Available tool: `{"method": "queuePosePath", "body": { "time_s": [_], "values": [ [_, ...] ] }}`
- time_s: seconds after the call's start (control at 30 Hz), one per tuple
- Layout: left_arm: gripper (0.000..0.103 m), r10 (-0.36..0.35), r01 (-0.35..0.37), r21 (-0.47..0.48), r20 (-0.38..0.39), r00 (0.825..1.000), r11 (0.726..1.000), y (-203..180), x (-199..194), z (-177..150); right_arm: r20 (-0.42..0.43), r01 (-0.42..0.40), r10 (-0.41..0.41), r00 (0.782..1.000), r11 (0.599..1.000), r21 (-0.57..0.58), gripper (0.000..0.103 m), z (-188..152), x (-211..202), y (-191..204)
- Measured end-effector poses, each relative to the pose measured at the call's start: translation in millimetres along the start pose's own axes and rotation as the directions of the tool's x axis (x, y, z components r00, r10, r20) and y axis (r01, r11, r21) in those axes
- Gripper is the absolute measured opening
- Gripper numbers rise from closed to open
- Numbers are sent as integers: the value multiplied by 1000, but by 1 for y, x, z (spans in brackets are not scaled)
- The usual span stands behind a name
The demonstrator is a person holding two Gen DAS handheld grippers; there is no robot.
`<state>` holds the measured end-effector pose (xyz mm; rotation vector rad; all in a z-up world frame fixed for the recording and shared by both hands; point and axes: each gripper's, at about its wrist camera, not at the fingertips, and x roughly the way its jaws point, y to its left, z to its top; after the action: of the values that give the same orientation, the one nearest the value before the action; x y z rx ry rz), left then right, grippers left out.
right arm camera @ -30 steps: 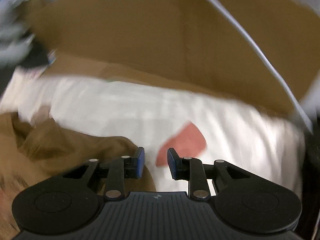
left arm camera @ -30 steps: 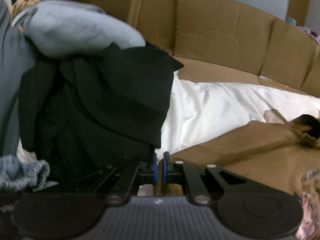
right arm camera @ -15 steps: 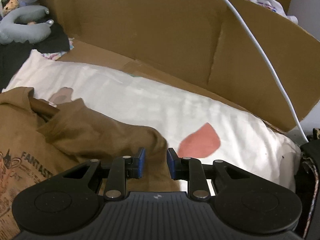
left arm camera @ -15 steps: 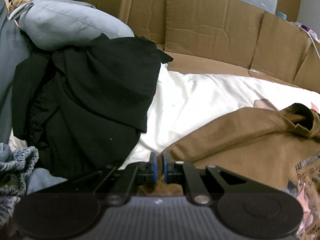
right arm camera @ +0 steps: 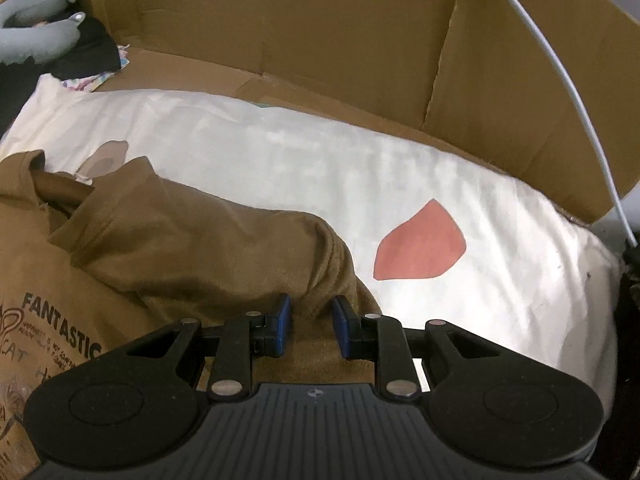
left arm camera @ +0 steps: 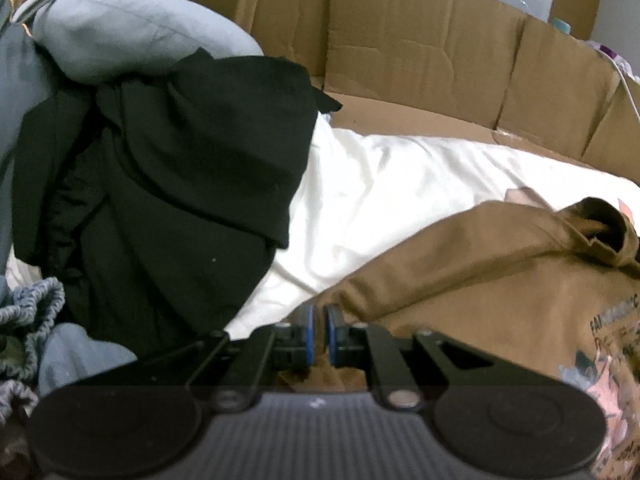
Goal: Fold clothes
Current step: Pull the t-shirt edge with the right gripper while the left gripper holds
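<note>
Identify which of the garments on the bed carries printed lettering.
The brown shirt, lying on the white sheet, has "FANTASTIC" printed on its front. The black garment and the light blue one piled to its left show no print.

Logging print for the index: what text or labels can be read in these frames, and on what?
"FANTASTIC" on the brown shirt, large dark print on its front, clear in the right wrist view.
"CAT" below it, hand-drawn style, partly cut off.
Small lines under "FANTASTIC": too small to read.
Left wrist view: the same print starts "FAN", the rest blurred.
Cardboard, white sheet: no text visible.
</note>
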<state>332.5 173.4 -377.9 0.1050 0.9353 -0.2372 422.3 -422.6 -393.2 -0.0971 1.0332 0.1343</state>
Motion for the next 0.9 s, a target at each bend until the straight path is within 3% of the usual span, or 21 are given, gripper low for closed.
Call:
{"method": "queuePosePath", "body": {
  "time_s": [0.17, 0.2, 0.23, 0.27, 0.7, 0.73, 0.77, 0.9],
  "values": [
    [10, -1, 1, 18, -11, 1000, 1000, 1, -1, -3, -22, -19, 19, 1000, 1000, 5, 29, 1, 7, -5],
    [10, 0, 0, 30, -12, 1000, 1000, 1, -2, -3, -25, -24, 24, 999, 1000, 9, 24, 2, 7, -7],
    [10, 1, -1, 41, -13, 1000, 999, 0, -3, -3, -30, -24, 24, 999, 1000, 8, 11, 3, 6, -8],
    [10, 2, -2, 48, -16, 1000, 999, 0, -3, -3, -34, -22, 22, 999, 1000, 8, 8, 5, 5, -11],
    [21, 25, -18, 141, -48, 999, 990, 2, -6, -3, -1, 55, -55, 998, 997, -53, 5, 8, -13, -48],
    [17, 30, -22, 145, -52, 998, 989, 3, -7, -2, 2, 61, -61, 998, 996, -68, 5, 7, -12, -48],
    [7, 35, -27, 147, -52, 998, 989, 4, -9, -1, 6, 68, -68, 998, 994, -87, 5, 6, -12, -47],
    [6, 45, -42, 154, -14, 999, 987, 15, -27, 9, 40, 102, -97, 995, 982, -162, 5, 10, -15, -46]
  ]
}}
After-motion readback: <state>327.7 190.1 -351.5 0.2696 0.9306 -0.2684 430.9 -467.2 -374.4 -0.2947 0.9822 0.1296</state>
